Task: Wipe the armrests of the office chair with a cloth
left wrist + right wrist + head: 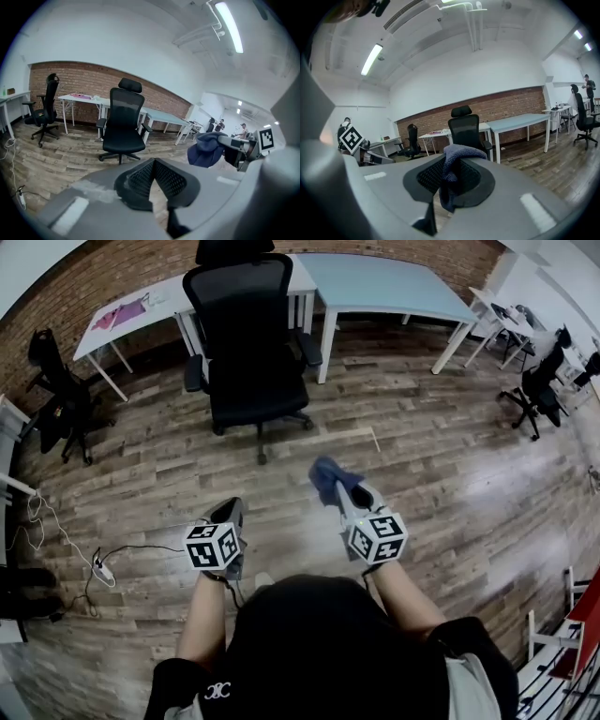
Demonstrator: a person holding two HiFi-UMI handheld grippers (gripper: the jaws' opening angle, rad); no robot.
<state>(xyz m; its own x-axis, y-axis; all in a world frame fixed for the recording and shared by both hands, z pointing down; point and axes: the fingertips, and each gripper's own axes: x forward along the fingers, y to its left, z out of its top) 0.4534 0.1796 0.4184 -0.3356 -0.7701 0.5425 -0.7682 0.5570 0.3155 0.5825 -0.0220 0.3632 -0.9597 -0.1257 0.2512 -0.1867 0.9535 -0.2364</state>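
The black office chair stands on the wood floor ahead of me, facing me, with its armrests at both sides of the seat. My right gripper is shut on a dark blue cloth, which bunches out of the jaws and hangs down over them. It is held well short of the chair, over bare floor. My left gripper is level with it, shut with nothing between the pads. The chair is several steps off in both gripper views.
White desks and a pale blue table stand behind the chair along a brick wall. Another black chair is at the left, more chairs at the right. A power strip with cable lies on the floor at my left.
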